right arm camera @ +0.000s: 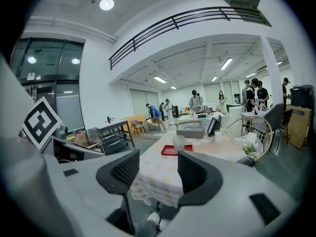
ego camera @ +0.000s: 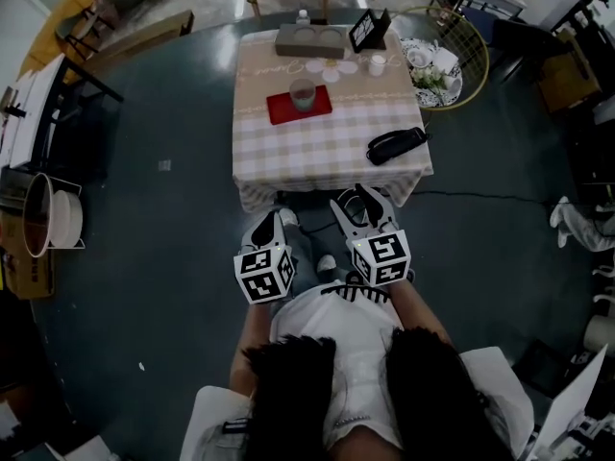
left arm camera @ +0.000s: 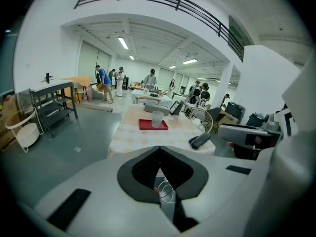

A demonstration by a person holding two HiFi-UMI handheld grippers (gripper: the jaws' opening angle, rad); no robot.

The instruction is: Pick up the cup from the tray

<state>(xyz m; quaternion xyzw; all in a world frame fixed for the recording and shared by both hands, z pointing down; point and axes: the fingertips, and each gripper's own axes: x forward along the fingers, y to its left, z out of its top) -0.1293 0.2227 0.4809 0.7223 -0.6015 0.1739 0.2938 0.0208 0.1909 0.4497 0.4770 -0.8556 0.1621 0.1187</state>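
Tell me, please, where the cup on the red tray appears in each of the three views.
Head view: the cup is upper centre, on the left half of the checked table.
Left gripper view: the cup is near the picture's centre.
Right gripper view: the cup is slightly right of centre, below mid-height.
Shared landmark: the red tray under the cup, visible in all three.

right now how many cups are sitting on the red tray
1. A translucent cup stands upright on the red tray, on the far half of the checked table. Nothing blocks the view of the tray, so none should be hidden.
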